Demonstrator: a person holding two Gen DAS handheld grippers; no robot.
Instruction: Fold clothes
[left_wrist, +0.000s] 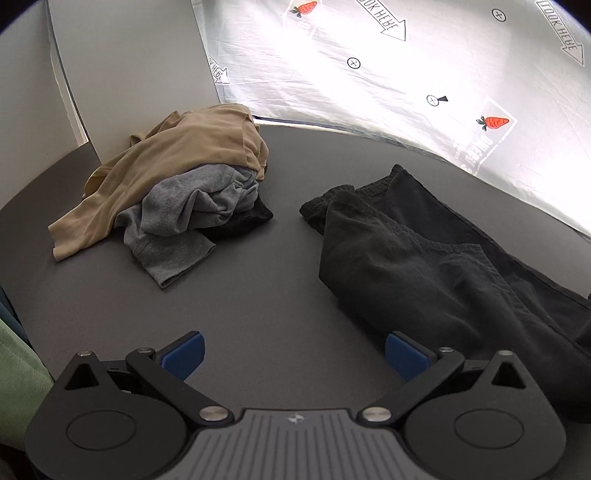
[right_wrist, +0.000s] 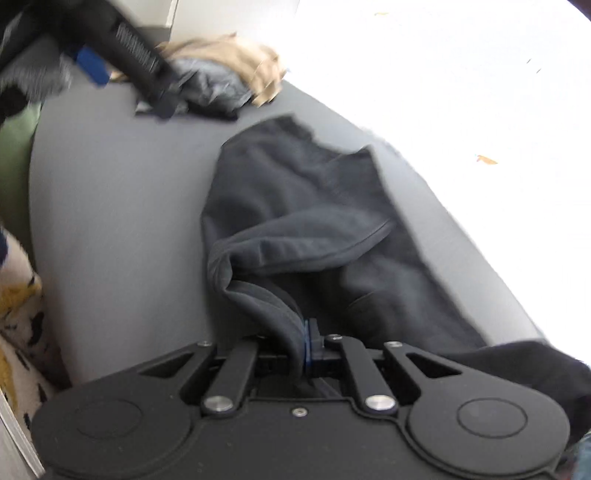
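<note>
A black garment (left_wrist: 424, 258) lies spread on the dark grey table (left_wrist: 258, 314), right of centre in the left wrist view. My left gripper (left_wrist: 293, 352) hovers open above bare table, its blue pads (left_wrist: 184, 354) wide apart and touching nothing; the garment's near edge lies just beyond its right finger. In the right wrist view my right gripper (right_wrist: 306, 345) is shut on a bunched fold of the black garment (right_wrist: 295, 206), which rises from the table into the pads. The left gripper (right_wrist: 122, 55) shows blurred at the upper left of that view.
A heap of a tan garment (left_wrist: 177, 162) over a grey one (left_wrist: 184, 214) sits at the back left. A bright white printed sheet (left_wrist: 424, 74) borders the table's far edge. Green fabric (left_wrist: 14, 369) and a patterned cloth (right_wrist: 18, 325) lie off the table's near-left side.
</note>
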